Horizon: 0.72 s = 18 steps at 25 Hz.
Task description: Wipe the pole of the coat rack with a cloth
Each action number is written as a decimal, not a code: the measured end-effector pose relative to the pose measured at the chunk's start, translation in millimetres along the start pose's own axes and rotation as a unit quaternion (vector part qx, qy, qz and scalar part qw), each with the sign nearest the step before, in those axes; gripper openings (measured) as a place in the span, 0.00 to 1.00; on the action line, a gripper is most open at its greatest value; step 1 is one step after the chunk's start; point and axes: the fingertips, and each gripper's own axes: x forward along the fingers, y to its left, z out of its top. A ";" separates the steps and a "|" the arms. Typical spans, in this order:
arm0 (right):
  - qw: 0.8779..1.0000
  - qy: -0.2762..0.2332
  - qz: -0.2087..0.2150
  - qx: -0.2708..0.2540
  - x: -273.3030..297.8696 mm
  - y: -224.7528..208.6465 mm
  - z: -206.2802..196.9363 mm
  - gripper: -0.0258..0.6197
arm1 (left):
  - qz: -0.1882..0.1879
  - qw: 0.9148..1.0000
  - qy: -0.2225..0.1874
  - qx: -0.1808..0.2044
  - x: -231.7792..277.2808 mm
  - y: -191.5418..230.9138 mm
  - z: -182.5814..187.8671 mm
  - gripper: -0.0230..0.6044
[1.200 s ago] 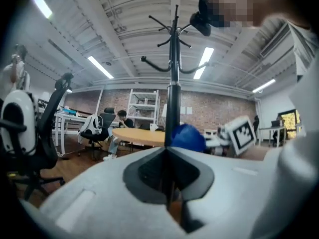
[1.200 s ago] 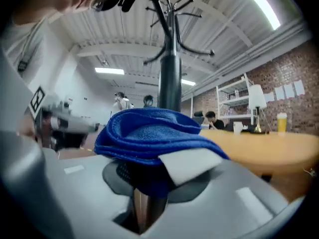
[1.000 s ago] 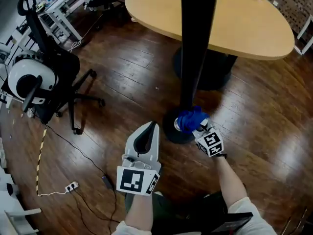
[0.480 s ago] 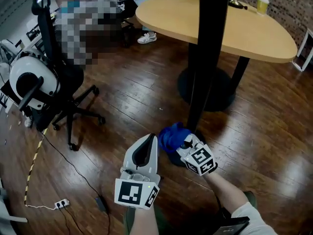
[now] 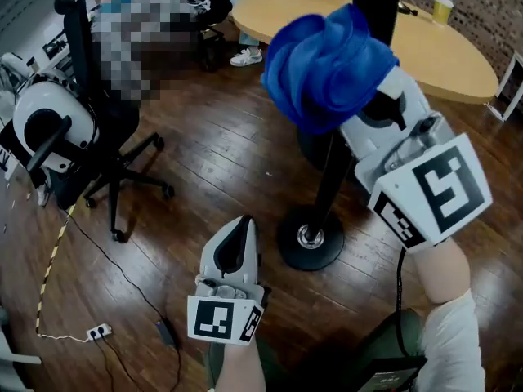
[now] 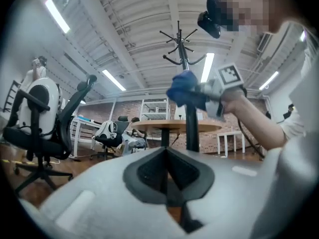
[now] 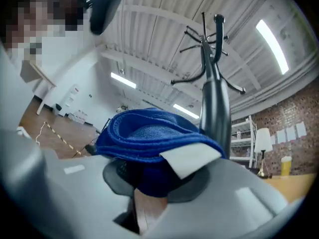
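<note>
The black coat rack pole [image 5: 330, 178] rises from its round base [image 5: 311, 240] on the wood floor. My right gripper [image 5: 359, 104] is raised high, close under the head camera, shut on a bunched blue cloth [image 5: 325, 62] that lies against the pole. In the right gripper view the blue cloth [image 7: 149, 138] with its white tag fills the jaws, the pole [image 7: 215, 103] just right of it. My left gripper [image 5: 230, 260] hangs low, left of the base, shut and empty. In the left gripper view the pole [image 6: 191, 128] stands ahead, the cloth [image 6: 182, 89] on it.
A round wooden table [image 5: 425, 47] on a dark pedestal stands behind the pole. A black office chair [image 5: 106, 149] and a white machine [image 5: 41, 121] are at the left. A cable and power strip [image 5: 96, 331] lie on the floor at lower left.
My right gripper has carried the blue cloth from the pole's base up along the pole, far closer to the head camera. The left gripper has barely moved.
</note>
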 end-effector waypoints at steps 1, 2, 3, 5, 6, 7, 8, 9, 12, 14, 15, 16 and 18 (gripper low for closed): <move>1.000 0.011 -0.003 -0.006 -9.2 14.6 -38.7 0.20 | 0.001 1.000 0.001 0.002 -0.3 -1.0 -2.4 0.04; 1.000 0.028 -0.002 -0.001 -20.4 33.7 -86.0 0.20 | 0.001 1.000 0.003 0.004 0.2 -1.7 -4.7 0.04; 0.998 0.061 -0.002 0.018 -34.5 55.4 -144.0 0.20 | 0.002 1.000 0.003 0.005 0.9 -1.3 -5.9 0.04; 0.984 0.158 -0.017 0.080 -70.2 102.2 -280.5 0.20 | 0.007 1.000 -0.001 0.007 1.8 1.8 -4.6 0.04; 0.972 0.208 -0.030 0.106 -90.9 126.8 -351.1 0.20 | 0.010 1.000 -0.003 0.008 1.8 3.8 -2.5 0.04; 0.956 0.260 -0.042 0.126 -113.4 152.5 -420.4 0.20 | 0.012 1.000 -0.005 0.008 1.4 5.6 -0.1 0.04; 0.938 0.312 -0.046 0.142 -136.9 178.9 -485.1 0.20 | 0.013 1.000 -0.005 0.007 0.8 6.5 2.1 0.04; 0.919 0.360 -0.043 0.155 -159.7 204.7 -541.8 0.20 | 0.012 1.000 -0.003 0.005 0.2 6.9 3.5 0.04; 0.865 0.463 -0.019 0.191 -214.5 265.5 -655.6 0.20 | 0.008 1.000 0.012 0.006 -2.1 5.8 -3.6 0.04; 0.850 0.484 -0.011 0.208 -232.2 282.4 -686.0 0.20 | 0.005 1.000 0.025 0.008 -3.8 3.5 -15.5 0.04; 0.855 0.474 -0.005 0.210 -226.6 280.5 -682.1 0.20 | 0.006 1.000 0.028 0.008 -3.3 3.3 -19.3 0.04; 0.869 0.449 0.004 0.208 -209.4 272.8 -663.3 0.20 | 0.009 1.000 0.029 0.007 -2.1 4.5 -21.4 0.04; 0.911 0.362 0.026 0.194 -151.4 247.3 -571.3 0.20 | 0.023 0.999 0.032 0.001 -0.8 11.5 -23.2 0.04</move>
